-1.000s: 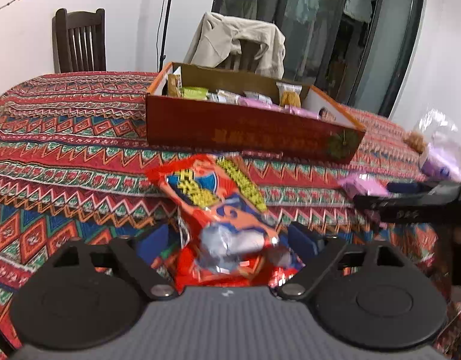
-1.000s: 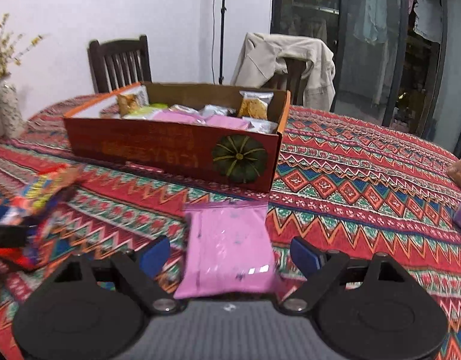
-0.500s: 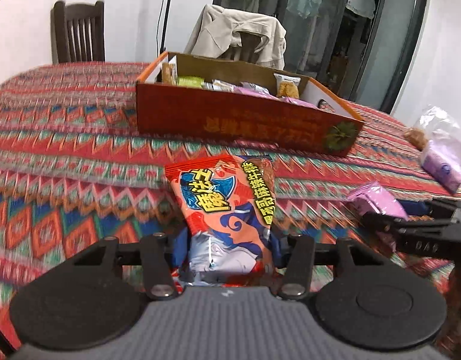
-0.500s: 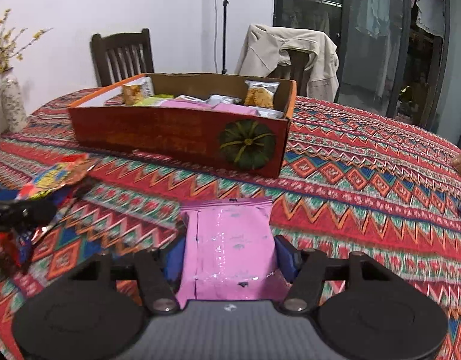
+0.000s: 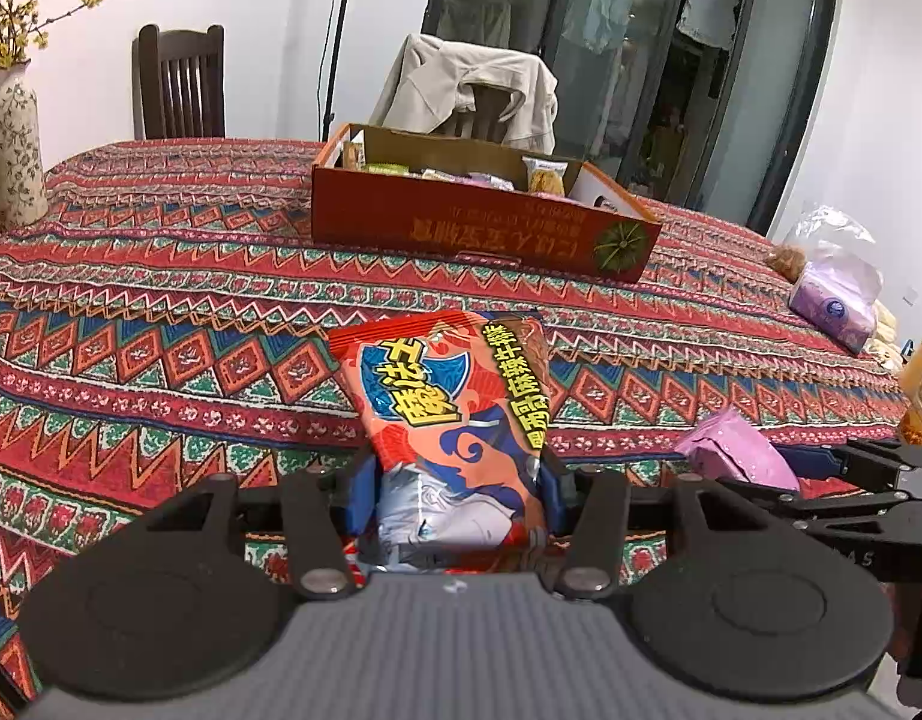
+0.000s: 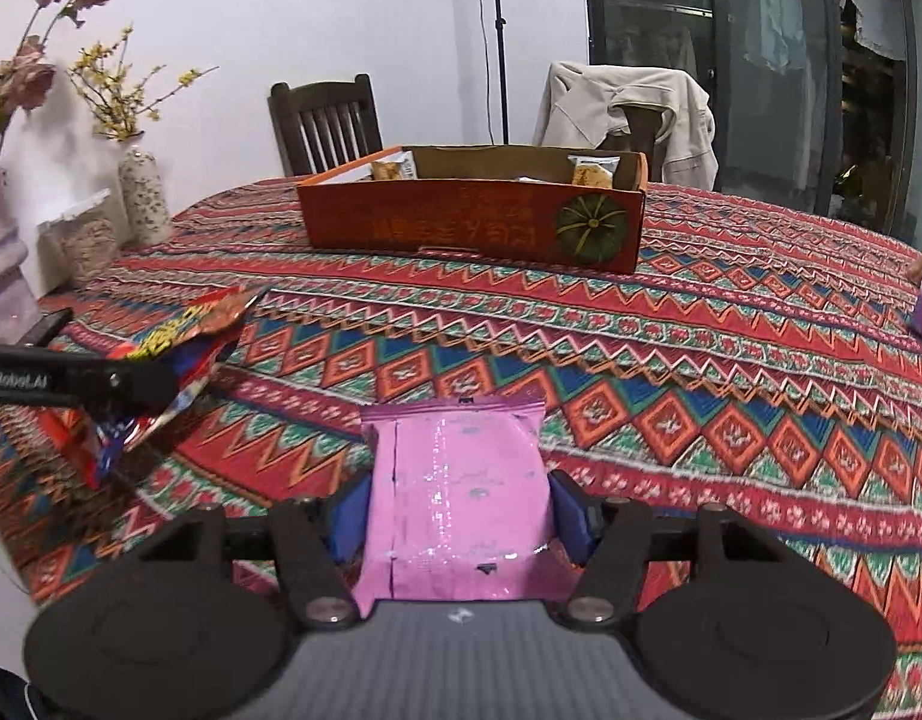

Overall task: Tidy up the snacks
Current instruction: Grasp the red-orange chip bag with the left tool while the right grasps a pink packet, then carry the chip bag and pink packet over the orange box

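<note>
The red snack packet [image 5: 455, 420] is sitting clamped between the blue pads of my left gripper [image 5: 455, 495], lifted clear of the patterned tablecloth [image 5: 161, 312]. My right gripper [image 6: 461, 510] is gripping the pink snack packet [image 6: 461, 480] by both side edges, likewise off the cloth. Both packets are pointing toward the orange cardboard box [image 6: 472, 228] of snacks standing further back on the table.

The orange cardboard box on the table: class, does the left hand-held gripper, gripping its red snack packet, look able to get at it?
Probably yes. Only bare patterned tablecloth lies between the left hand-held gripper, shut on the red snack packet, and the orange cardboard box, whose top is open.
</note>
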Demonstrator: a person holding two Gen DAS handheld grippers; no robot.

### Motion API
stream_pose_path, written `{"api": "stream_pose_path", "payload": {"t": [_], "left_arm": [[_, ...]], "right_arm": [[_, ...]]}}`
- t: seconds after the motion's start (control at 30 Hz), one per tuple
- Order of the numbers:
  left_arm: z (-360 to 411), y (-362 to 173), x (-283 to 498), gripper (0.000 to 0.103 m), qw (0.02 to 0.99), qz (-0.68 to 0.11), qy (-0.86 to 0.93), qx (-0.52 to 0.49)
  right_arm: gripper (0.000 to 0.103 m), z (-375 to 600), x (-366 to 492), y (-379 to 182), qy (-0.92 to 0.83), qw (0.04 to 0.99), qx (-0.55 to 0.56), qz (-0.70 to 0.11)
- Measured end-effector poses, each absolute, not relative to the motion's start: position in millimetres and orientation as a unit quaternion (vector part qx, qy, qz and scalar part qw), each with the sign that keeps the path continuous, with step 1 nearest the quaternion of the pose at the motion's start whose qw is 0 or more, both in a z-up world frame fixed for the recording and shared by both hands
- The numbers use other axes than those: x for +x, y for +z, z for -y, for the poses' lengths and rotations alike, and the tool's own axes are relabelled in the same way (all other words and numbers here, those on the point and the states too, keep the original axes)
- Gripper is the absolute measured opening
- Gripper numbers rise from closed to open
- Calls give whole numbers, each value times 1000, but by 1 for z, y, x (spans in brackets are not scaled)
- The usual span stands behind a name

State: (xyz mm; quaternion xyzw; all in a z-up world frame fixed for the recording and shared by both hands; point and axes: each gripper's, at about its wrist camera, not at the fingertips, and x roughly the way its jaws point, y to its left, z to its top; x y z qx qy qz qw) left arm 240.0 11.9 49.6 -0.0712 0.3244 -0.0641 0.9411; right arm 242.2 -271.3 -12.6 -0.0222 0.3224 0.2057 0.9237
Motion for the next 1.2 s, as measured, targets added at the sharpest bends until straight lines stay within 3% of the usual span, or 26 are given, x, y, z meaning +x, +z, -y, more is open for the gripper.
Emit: {"api": "stream_pose_path", "payload": {"t": [0.4, 0.63, 0.93, 1.2], "left_arm": [[-19, 54, 248, 52, 941, -323, -66, -78], [-32, 85, 299, 52, 951, -289, -84, -70], [-38, 118, 420, 52, 957, -267, -101, -58], [-30, 114, 538, 52, 946, -304, -101, -50]], "right_arm": [[61, 269, 242, -9, 203, 926, -26, -316], [61, 269, 272, 5, 211, 928, -29, -305], [61, 260, 376, 61, 240, 937, -59, -246], [61, 227, 519, 76, 244, 932, -68, -258]]}}
